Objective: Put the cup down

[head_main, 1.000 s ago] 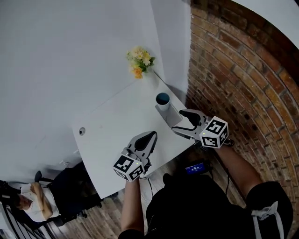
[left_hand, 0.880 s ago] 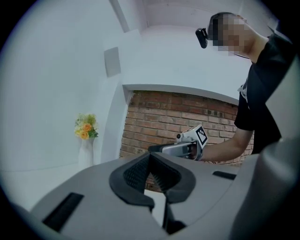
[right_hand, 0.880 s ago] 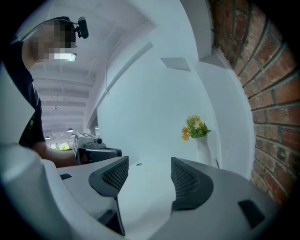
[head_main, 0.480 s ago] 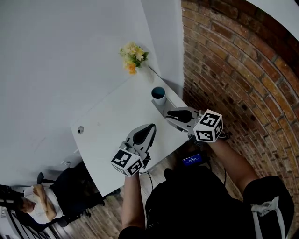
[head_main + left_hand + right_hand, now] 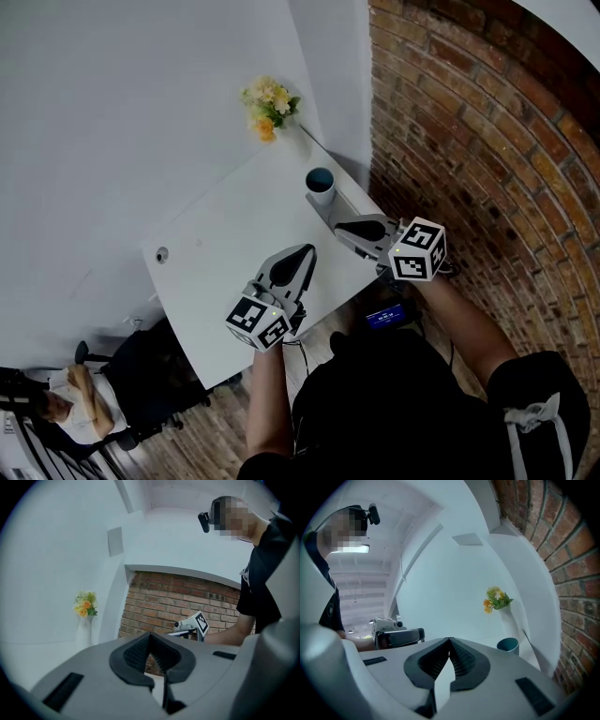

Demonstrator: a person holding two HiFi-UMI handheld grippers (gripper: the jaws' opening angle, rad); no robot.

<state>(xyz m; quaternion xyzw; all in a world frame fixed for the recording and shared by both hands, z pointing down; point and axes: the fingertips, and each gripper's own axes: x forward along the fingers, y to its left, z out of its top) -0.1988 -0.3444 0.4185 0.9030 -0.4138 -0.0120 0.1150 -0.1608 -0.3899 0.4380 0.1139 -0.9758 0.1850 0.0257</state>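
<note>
Right tongs point(image 5: 449, 641) just closed, empty, teal cup point(image 5: 507, 645) apparently upright beyond

Black T-shirt point(image 5: 375, 412); left tongs point(image 5: 308, 250) and right tongs point(image 5: 338, 227) grey.

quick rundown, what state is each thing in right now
cup: upright on the table, nothing gripping it
flowers: upright by the wall
left claw: shut, empty
right claw: just closed, shut, nothing between its jaws
</note>
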